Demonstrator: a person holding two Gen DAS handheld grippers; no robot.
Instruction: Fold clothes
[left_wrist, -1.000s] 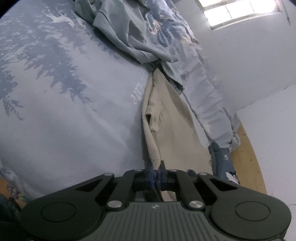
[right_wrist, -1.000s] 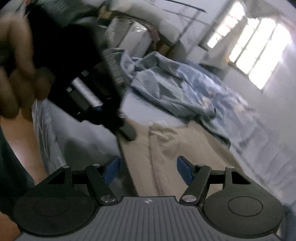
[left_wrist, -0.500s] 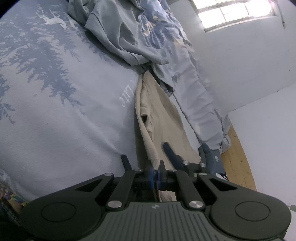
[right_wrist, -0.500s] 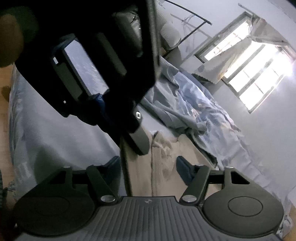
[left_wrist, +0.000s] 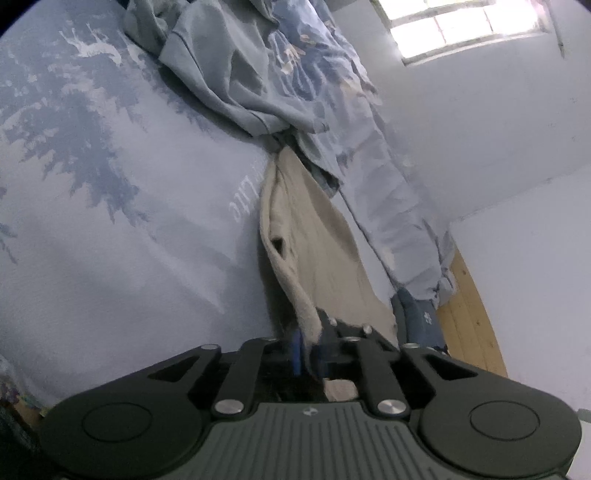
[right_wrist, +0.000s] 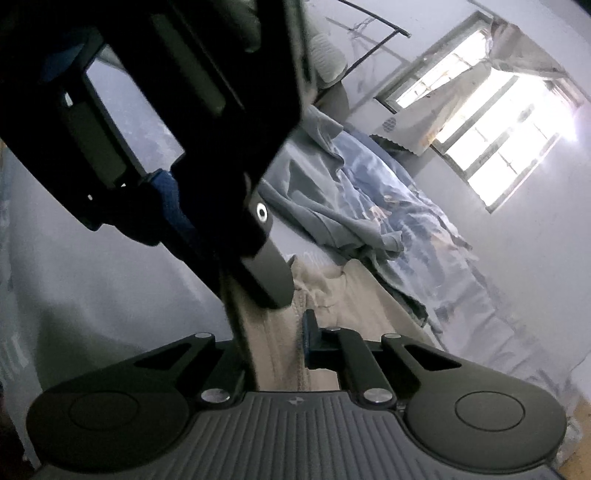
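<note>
A beige garment (left_wrist: 314, 236) lies stretched along the bed's right side. My left gripper (left_wrist: 308, 350) is shut on its near edge, the cloth pinched between the blue pads. In the right wrist view the same beige garment (right_wrist: 354, 306) lies ahead. My right gripper (right_wrist: 295, 343) sits at that same near edge, jaws narrowed around the cloth; only its right finger (right_wrist: 308, 336) shows clearly. The left gripper's black body (right_wrist: 177, 122) hangs close above and fills the upper left of that view.
The bed has a blue-grey sheet (left_wrist: 110, 206) with a tree and deer print. A grey-blue garment (left_wrist: 229, 74) and a rumpled blue duvet (left_wrist: 325, 74) lie at the far end. Wooden floor (left_wrist: 469, 317) and white walls lie right of the bed.
My right gripper has moved in beside the left one and its jaws have narrowed from wide open onto the beige cloth. The left gripper kept its grip and lifted the edge slightly.
</note>
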